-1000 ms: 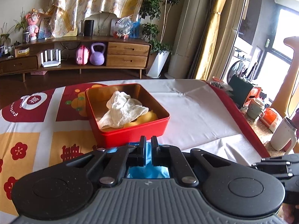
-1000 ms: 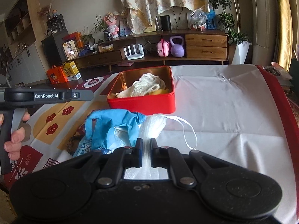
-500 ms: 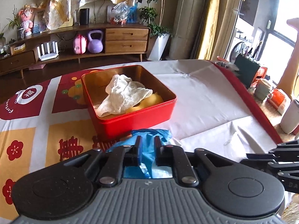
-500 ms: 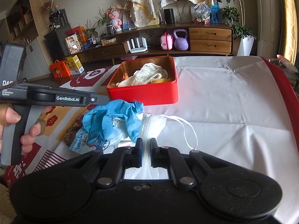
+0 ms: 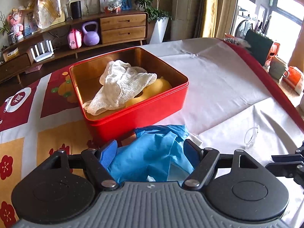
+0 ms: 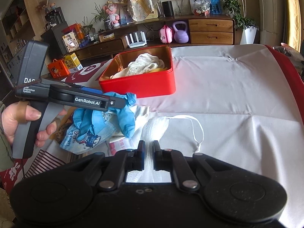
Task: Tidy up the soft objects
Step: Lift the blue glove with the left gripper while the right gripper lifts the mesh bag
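The table (image 5: pixel 218 79) spreads ahead of both grippers. The red tin (image 5: pixel 140 112) stands just beyond the left gripper (image 5: pixel 150 152), with a white mesh cloth (image 5: pixel 121 87) inside. The left gripper's jaws have just been opening; the blue glove (image 5: pixel 152 152) lies loose between them. The right gripper (image 6: pixel 149 152) is closed on a white mask (image 6: pixel 153 129).

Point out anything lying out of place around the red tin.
A loose heap sits outside the red tin, on the tablecloth just in front of it: a crumpled blue glove, a printed child's mask beneath it, and a white mask pinched in the right gripper. Nothing looks spilled or damaged.
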{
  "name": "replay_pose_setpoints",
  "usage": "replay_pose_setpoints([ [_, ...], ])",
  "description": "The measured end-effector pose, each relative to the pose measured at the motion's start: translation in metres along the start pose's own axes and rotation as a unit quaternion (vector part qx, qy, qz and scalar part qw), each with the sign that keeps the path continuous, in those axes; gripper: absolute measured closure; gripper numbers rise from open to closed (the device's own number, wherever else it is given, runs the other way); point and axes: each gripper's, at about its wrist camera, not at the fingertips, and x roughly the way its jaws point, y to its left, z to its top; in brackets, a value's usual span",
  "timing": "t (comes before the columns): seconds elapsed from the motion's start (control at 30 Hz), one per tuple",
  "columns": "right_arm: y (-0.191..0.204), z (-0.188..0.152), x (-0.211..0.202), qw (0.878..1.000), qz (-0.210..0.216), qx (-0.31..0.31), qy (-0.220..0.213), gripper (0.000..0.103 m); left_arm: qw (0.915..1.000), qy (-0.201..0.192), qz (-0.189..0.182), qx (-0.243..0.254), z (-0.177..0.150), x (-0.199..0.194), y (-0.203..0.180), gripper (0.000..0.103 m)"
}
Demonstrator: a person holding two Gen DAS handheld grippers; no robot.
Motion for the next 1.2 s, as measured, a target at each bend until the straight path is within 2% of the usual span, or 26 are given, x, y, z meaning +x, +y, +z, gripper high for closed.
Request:
replay_pose_setpoints([
  [0.1,-0.001,-0.001,0.003,1.0,0.0,0.001,0.002,0.096,1.0,0.001,0.003,-0.004,0.0,0.005,0.001,0.027],
  [0.17,-0.001,-0.002,0.004,1.0,0.0,0.003,0.003,0.096,1.0,0.004,0.008,-0.001,0.0,0.008,0.001,0.037],
  [0.23,-0.002,-0.003,0.004,1.0,0.0,0.004,0.003,0.096,0.9999,0.011,0.01,0.001,0.0,0.011,0.001,0.055],
  [0.33,-0.002,-0.002,0.004,1.0,0.0,0.004,0.004,0.096,0.9999,0.011,0.012,-0.001,-0.001,0.012,0.003,0.067],
  [0.47,-0.001,-0.003,0.004,1.0,-0.001,0.003,0.004,0.096,0.9998,0.006,0.015,-0.013,-0.002,0.007,0.007,0.078],
  [0.5,-0.001,-0.003,0.004,1.0,-0.002,0.003,0.004,0.096,0.9998,0.006,0.015,-0.014,-0.002,0.006,0.008,0.084],
  [0.83,0.01,0.005,-0.011,1.0,-0.002,-0.01,-0.008,0.096,0.9989,-0.023,0.007,-0.041,0.0,-0.029,0.023,0.096],
  [1.03,0.019,0.01,-0.021,1.0,-0.005,-0.017,-0.019,0.096,0.9967,-0.048,0.004,-0.065,-0.001,-0.05,0.033,0.1],
  [1.1,0.021,0.011,-0.023,1.0,-0.005,-0.019,-0.02,0.096,0.9971,-0.042,-0.013,-0.063,-0.001,-0.053,0.034,0.1],
  [1.2,0.024,0.012,-0.025,1.0,-0.004,-0.02,-0.022,0.096,0.9981,-0.036,-0.002,-0.05,-0.001,-0.054,0.029,0.099],
])
